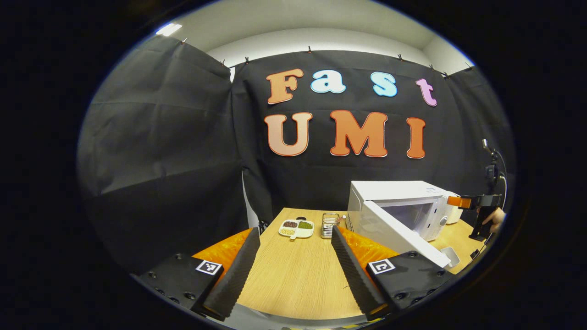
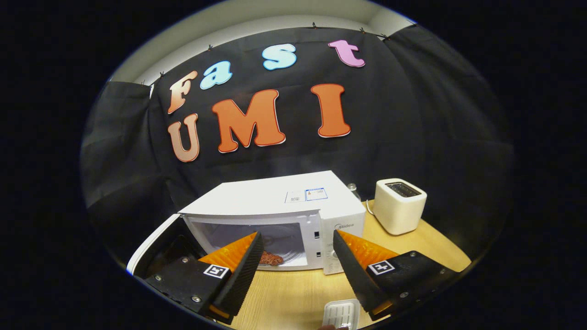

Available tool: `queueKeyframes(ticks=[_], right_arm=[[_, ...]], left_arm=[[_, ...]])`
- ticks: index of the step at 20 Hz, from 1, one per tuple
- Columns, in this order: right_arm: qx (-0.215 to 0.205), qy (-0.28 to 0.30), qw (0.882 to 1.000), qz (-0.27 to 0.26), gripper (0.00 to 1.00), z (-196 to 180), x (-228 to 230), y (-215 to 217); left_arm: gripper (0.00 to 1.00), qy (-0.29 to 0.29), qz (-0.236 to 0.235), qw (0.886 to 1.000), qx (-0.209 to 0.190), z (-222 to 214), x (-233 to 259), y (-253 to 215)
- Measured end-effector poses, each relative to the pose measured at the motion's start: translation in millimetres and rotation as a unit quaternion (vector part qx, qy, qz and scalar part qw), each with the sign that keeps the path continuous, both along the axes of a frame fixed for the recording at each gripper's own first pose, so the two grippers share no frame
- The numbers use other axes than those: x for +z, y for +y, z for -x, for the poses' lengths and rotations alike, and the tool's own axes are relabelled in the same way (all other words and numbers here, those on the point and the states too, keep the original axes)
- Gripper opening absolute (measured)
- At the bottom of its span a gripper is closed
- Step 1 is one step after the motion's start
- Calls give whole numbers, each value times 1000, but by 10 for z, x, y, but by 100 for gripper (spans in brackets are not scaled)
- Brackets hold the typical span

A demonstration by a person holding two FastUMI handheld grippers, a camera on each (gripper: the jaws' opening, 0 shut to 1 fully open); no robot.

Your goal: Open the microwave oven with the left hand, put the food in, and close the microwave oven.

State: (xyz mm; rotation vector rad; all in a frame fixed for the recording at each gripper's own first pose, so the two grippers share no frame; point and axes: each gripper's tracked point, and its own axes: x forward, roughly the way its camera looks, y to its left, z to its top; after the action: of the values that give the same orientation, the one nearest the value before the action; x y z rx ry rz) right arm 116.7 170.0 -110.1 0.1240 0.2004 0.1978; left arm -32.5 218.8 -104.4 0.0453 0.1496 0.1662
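Observation:
The white microwave (image 1: 393, 191) stands on the wooden table at the right, and its door (image 1: 398, 234) hangs wide open towards me. In the right gripper view the microwave (image 2: 266, 198) is straight ahead with its door (image 2: 152, 246) swung out to the left. Reddish-brown food (image 2: 271, 259) lies inside the cavity. My left gripper (image 1: 295, 230) is open over the table, left of the door, with nothing between its fingers. My right gripper (image 2: 297, 235) is open in front of the cavity, holding nothing. From the left gripper view it (image 1: 477, 201) sits right of the microwave, held by a hand (image 1: 496, 217).
A divided plate of beans (image 1: 296, 228) and a metal rack (image 1: 328, 224) sit at the table's far side. A white toaster (image 2: 400, 205) stands right of the microwave, with a small jar (image 2: 352, 187) behind. A small white tray (image 2: 341, 314) lies near the table's front edge.

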Motion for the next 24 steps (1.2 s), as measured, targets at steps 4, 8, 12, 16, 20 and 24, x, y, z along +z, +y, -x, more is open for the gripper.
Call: queueKeyframes(ticks=[4,8,12,16,20,24], right_arm=[[-23,-23,999,7,94,238,307,-349],[-43,-39,998,7,94,414,523,-573],[-63,-37,997,2,95,484,581,-735],[-70,-40,997,-4,95,538,644,-811],[-71,-42,996,-17,95,619,762,-875],[-84,-37,995,-37,94,697,823,-1023]], left_arm=[[98,-4,16,1000,-23,-53,-135,-173],[99,7,10,1000,-28,-54,-299,-291],[24,2,-14,999,-46,-79,-336,-459],[7,9,-28,995,-91,-63,-474,-737],[4,32,-18,993,-114,-55,-699,-947],[1,49,-14,991,-125,-84,-953,-1088]])
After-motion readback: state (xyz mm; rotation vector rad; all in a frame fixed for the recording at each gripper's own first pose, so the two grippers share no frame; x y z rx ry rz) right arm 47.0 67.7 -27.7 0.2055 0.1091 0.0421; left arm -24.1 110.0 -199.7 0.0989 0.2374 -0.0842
